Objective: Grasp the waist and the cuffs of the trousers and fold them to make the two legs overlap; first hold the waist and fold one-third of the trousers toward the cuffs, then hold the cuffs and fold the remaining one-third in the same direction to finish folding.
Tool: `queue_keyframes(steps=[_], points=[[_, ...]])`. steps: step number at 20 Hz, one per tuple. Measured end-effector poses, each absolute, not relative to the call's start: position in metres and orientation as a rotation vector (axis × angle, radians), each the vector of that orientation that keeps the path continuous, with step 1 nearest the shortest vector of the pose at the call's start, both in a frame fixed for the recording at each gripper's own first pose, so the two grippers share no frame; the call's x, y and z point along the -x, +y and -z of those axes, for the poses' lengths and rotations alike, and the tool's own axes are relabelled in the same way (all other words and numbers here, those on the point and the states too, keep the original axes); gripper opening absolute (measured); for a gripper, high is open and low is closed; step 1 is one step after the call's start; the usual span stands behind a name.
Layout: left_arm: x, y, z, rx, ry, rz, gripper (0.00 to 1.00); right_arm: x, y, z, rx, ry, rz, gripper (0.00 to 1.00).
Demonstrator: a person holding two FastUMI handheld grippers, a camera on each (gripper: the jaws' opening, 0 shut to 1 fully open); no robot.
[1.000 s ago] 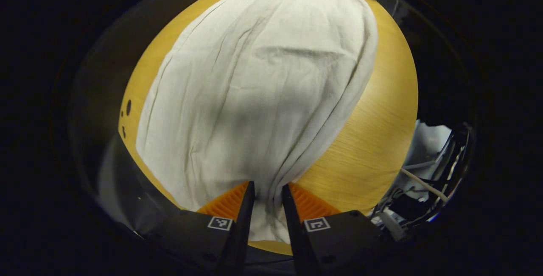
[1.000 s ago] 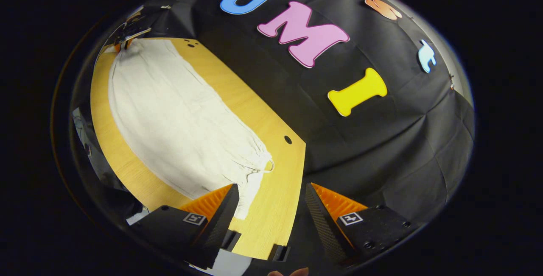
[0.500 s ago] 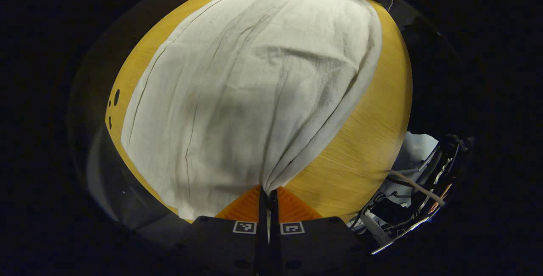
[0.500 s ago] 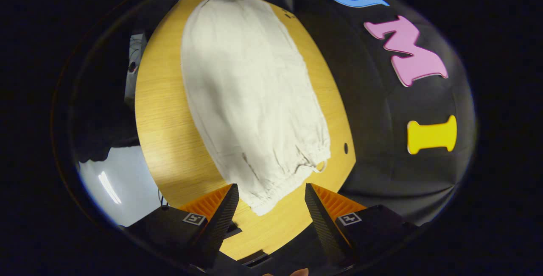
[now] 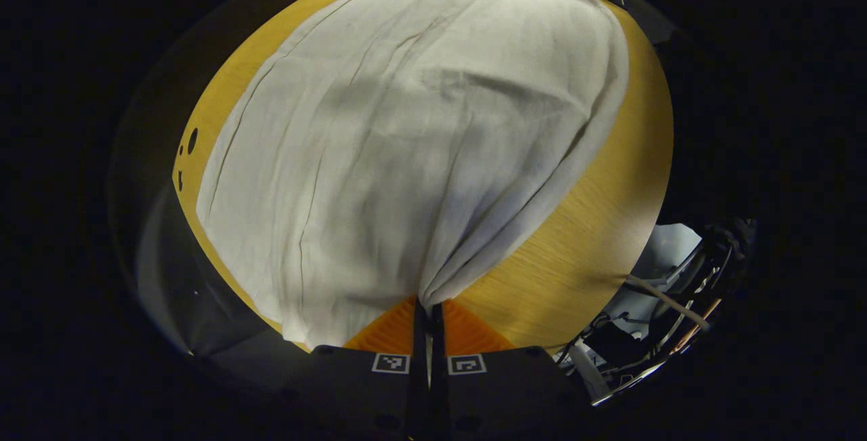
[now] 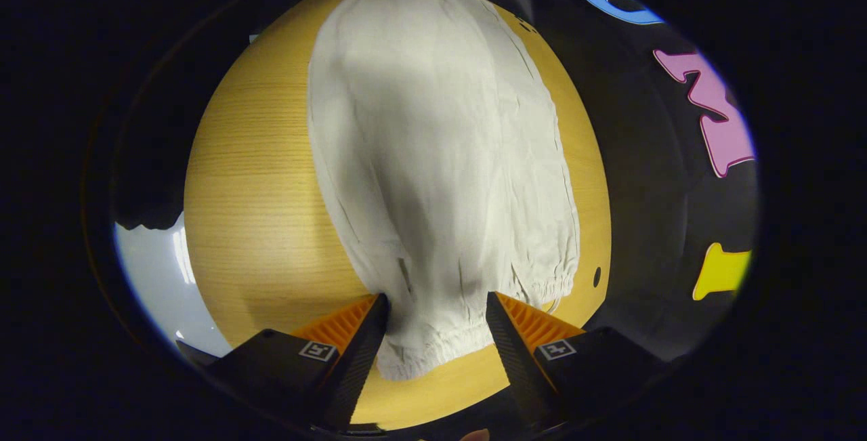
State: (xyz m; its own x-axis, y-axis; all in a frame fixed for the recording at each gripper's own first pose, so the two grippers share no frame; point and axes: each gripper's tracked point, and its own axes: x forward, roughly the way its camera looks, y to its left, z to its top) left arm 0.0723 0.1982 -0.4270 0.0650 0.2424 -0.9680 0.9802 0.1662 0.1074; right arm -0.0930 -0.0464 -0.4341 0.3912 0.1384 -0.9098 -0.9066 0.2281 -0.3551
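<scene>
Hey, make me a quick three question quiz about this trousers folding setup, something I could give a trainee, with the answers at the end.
1. True or false: the left tool is closed on the cloth of the trousers.
2. Multiple choice: how do the right tool's fingers stand? A) pressed together with cloth pinched between them B) spread apart with the gathered waist lying between them C) closed on the edge of the table
3. Fill in: the trousers lie spread on a ____ table.

Key
1. True: its fingers meet on a bunched corner of cloth.
2. B
3. Wooden
</scene>
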Motion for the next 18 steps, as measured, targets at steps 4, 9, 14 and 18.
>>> queue_keyframes(steps=[4, 9, 14, 18], points=[[-0.072, 0.199, 0.427, -1.297, 1.349, 0.907, 0.06, 0.114, -0.044, 0.445, 0.992, 1.101, -0.909, 0.52], [-0.073, 0.199, 0.427, -1.288, 1.292, 0.878, 0.06, 0.116, -0.043, 0.447, 1.095, 1.091, -0.879, 0.08], [-0.073, 0.201, 0.424, -1.298, 1.224, 0.846, 0.05, 0.110, -0.042, 0.431, 0.985, 1.099, -0.741, 0.05], [-0.086, 0.198, 0.411, -1.153, 1.178, 0.747, 0.05, 0.093, -0.040, 0.391, 0.834, 1.041, -0.602, 0.05]])
